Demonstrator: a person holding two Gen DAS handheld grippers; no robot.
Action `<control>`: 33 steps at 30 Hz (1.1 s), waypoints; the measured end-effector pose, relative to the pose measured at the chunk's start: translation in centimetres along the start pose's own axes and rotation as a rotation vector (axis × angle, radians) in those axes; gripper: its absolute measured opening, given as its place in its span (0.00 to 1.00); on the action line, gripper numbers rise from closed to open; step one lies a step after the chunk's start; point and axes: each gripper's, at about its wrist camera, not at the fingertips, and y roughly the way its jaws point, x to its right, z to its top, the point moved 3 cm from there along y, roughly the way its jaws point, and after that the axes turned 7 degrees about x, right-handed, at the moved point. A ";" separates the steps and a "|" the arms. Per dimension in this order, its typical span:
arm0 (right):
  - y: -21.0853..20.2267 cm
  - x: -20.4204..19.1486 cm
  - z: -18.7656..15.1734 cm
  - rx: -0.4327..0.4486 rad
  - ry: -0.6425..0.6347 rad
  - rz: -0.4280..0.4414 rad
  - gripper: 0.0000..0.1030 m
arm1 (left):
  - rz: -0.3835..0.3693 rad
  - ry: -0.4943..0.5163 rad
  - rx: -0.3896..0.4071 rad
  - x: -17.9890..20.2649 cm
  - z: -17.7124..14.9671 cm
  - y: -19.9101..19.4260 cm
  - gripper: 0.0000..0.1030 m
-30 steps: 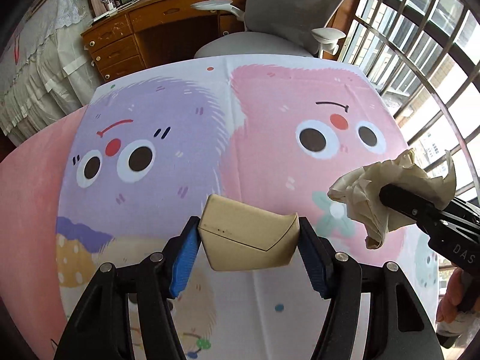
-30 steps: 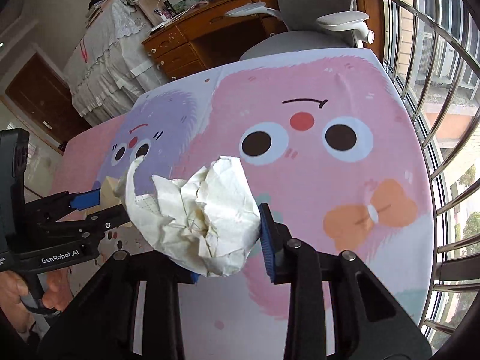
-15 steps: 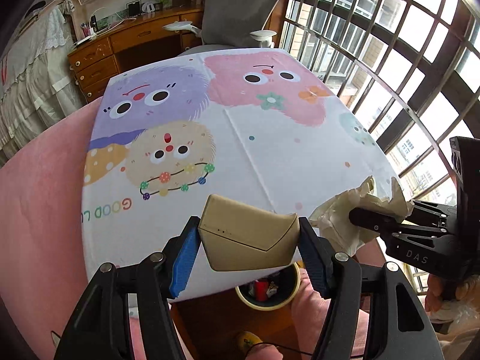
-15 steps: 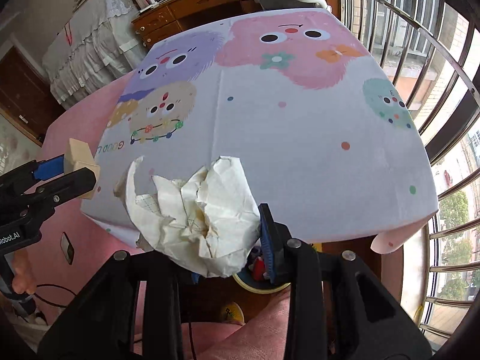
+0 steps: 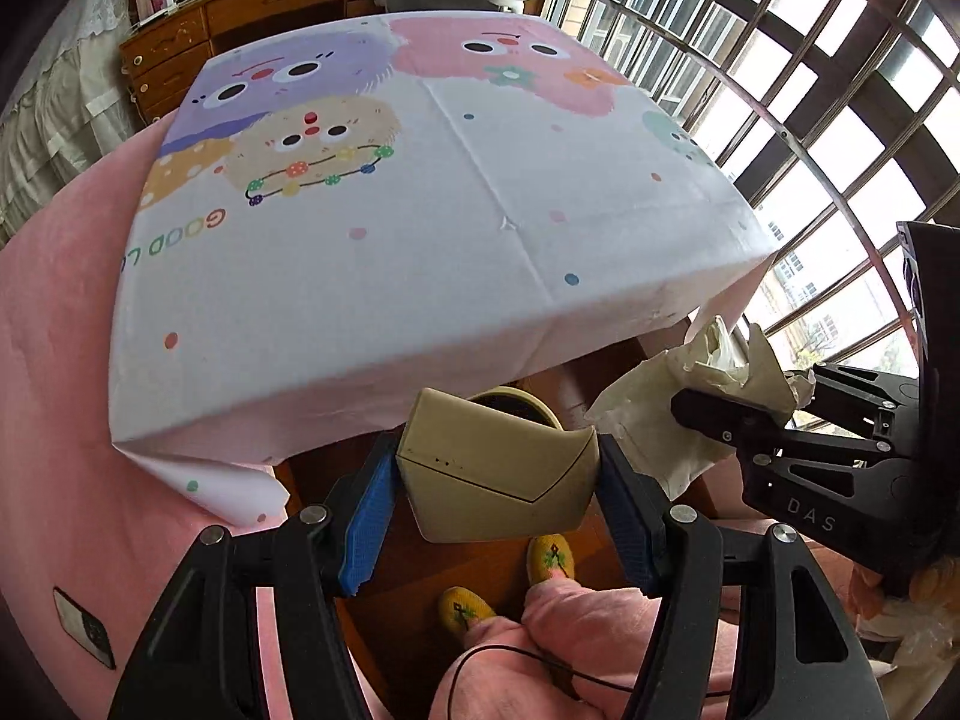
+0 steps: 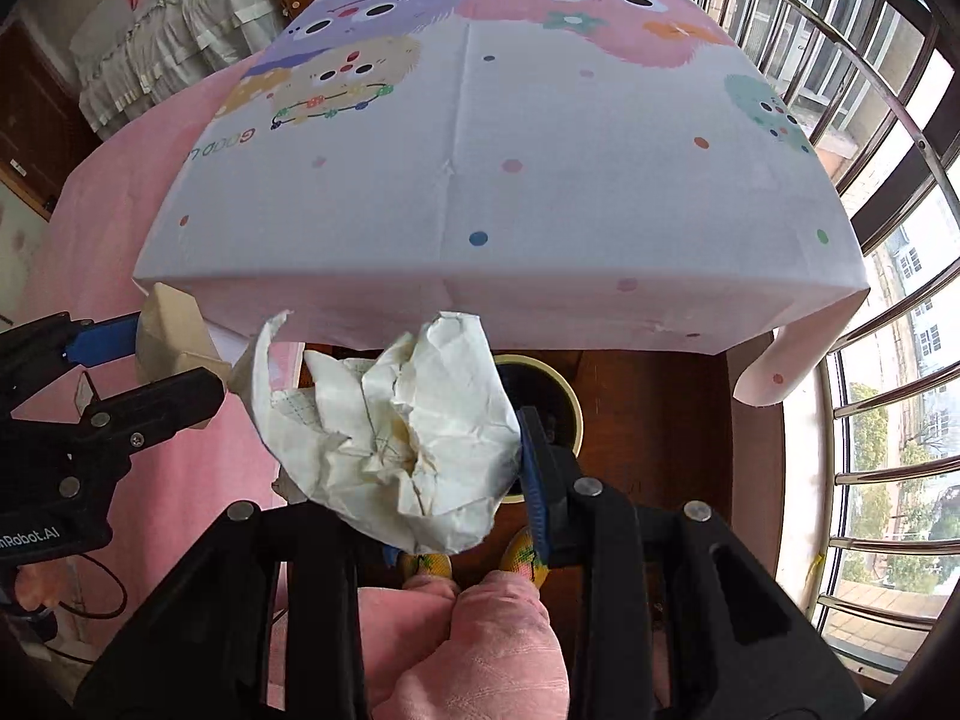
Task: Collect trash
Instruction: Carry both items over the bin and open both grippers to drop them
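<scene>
A table under a cartoon-printed cloth (image 5: 372, 276) is filling the upper half of both views, its near edge hanging over a dark wood floor, and that overhang is covering part of the bin (image 6: 564, 402), a round yellow-rimmed tub sitting on the floor just below the edge at frame centre. In the left wrist view the left gripper (image 5: 498, 480) is clamping a beige box (image 5: 498, 474) between its blue pads, the box lying with its long axis across the frame from pad to pad and its angled flap seam facing the camera; the box is blocking most of the bin, only an arc of rim showing above it. At the right of that view the right gripper (image 5: 720, 420) is holding a wad of paper (image 5: 690, 414) beside the box, close but apart from it. In the right wrist view the paper (image 6: 408, 438) is crumpled, wider than tall, bulging at centre frame and hiding the left finger and the left half of the bin; the jaws are pressing on it. Pink-trousered knees (image 6: 474, 642) and yellow slippers (image 5: 549, 558) are showing at bottom centre, a barred window (image 6: 888, 276) is curving down the right side, and a wooden desk (image 5: 180, 54) is standing at upper left behind the table.
</scene>
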 end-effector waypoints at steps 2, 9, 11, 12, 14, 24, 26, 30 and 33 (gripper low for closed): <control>2.2 0.4 -1.2 -0.036 -0.009 -0.010 0.27 | 0.007 -0.017 -0.026 0.2 -1.2 2.0 0.62; 13.5 2.1 -7.1 -0.145 -0.079 -0.026 0.27 | 0.047 -0.100 -0.057 -0.3 -6.1 12.0 0.62; 17.2 2.9 -8.8 -0.168 -0.083 -0.036 0.27 | 0.062 -0.139 -0.070 -0.9 -7.7 15.5 0.62; 18.9 3.3 -9.5 -0.177 -0.081 -0.040 0.27 | 0.064 -0.164 -0.077 -1.3 -8.4 17.3 0.62; 22.2 4.2 -10.8 -0.191 -0.070 -0.041 0.27 | 0.071 -0.206 -0.091 -2.0 -9.9 20.6 0.62; 34.0 8.1 -12.6 -0.240 -0.017 -0.049 0.27 | 0.068 -0.286 -0.124 -3.5 -13.8 32.1 0.62; 35.7 8.8 -12.9 -0.278 -0.002 -0.018 0.29 | 0.065 -0.280 -0.135 -3.3 -13.9 33.5 0.62; 36.4 9.1 -12.9 -0.264 -0.034 0.035 0.49 | 0.049 -0.255 -0.159 -2.8 -13.4 35.3 0.63; 35.8 8.9 -12.3 -0.223 -0.031 0.067 0.58 | 0.060 -0.265 -0.169 -3.0 -12.9 36.0 0.89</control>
